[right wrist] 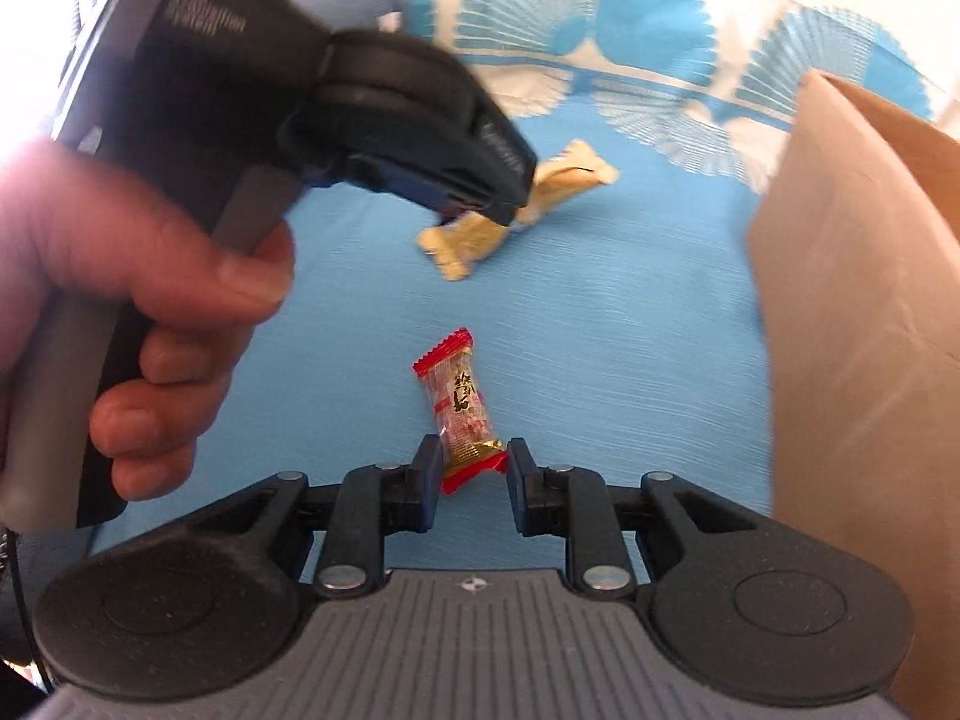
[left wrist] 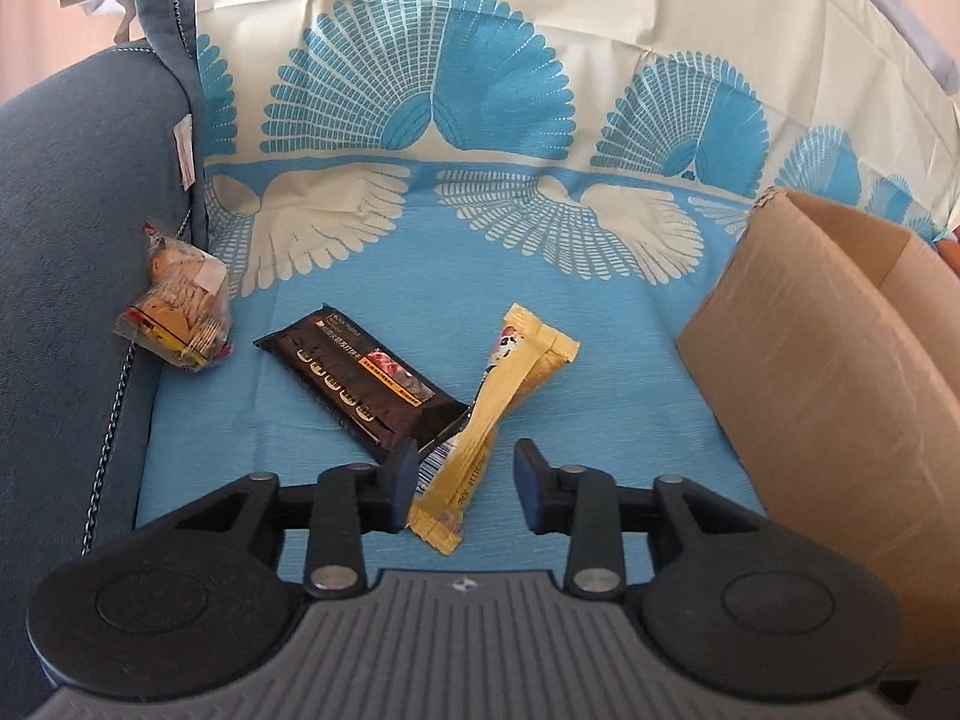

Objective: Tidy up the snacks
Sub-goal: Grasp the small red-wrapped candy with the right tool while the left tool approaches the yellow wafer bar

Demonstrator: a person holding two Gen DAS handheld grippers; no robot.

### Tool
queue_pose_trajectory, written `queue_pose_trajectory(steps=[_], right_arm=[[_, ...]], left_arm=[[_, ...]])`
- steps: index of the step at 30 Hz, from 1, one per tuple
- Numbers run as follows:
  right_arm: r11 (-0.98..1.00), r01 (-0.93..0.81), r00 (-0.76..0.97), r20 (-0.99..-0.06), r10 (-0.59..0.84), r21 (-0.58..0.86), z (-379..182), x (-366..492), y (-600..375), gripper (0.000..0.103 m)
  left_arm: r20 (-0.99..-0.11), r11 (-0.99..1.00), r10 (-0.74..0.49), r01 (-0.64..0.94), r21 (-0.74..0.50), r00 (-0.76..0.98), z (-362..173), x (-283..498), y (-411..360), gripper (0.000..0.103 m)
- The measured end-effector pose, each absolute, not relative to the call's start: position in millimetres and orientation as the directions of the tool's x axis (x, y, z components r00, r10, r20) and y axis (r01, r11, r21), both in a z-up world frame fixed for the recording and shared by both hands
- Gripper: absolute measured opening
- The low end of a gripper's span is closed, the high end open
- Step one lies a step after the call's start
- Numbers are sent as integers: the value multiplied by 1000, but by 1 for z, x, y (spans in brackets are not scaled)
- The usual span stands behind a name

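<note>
Left fingers [left wrist: 528, 483]: stood apart over the yellow snack bar [left wrist: 480, 420]; one pad touched its edge, the other was clear.
Right fingers [right wrist: 517, 474]: narrow, astride the red candy [right wrist: 465, 408]; whether the pads pressed it could not be told.
Left gripper [left wrist: 465, 489]: held in a hand [right wrist: 120, 300].
Black snack bar [left wrist: 360, 381]: lay beside the yellow one, touching it.
Cookie packet [left wrist: 177, 312]: against the sofa arm [left wrist: 78, 240].
Cardboard box [left wrist: 840, 360]: stood at the right on the blue cloth [left wrist: 600, 330].
</note>
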State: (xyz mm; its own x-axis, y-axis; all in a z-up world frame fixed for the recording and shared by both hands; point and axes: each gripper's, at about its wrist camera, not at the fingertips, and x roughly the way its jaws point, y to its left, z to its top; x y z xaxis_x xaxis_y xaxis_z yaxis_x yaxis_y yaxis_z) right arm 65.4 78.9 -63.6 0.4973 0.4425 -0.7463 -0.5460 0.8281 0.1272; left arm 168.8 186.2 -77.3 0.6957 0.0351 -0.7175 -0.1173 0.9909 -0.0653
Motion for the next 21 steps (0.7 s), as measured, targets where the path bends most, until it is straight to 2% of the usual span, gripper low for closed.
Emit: queue_pose_trajectory(steps=[7, 9, 13, 17, 21], right_arm=[[834, -541, 497, -758, 423, 111, -66, 61, 77, 24], [833, -542, 498, -757, 423, 108, -68, 67, 79, 24], [833, -542, 495, -758, 425, 112, -68, 66, 73, 24], [835, -531, 464, -773, 432, 147, -65, 66, 62, 24], [816, -553, 431, -782, 451, 166, -52, 53, 48, 24]], left_arm=[[-741, 993, 82, -119, 3, 666, -89, 180, 180, 40], [-743, 994, 88, -107, 22, 664, -90, 179, 177, 26], [-741, 993, 109, -104, 52, 663, -86, 170, 174, 26], [-759, 987, 85, -161, -27, 646, -67, 144, 179, 26], [-789, 954, 5, -240, -180, 614, -45, 107, 183, 26]])
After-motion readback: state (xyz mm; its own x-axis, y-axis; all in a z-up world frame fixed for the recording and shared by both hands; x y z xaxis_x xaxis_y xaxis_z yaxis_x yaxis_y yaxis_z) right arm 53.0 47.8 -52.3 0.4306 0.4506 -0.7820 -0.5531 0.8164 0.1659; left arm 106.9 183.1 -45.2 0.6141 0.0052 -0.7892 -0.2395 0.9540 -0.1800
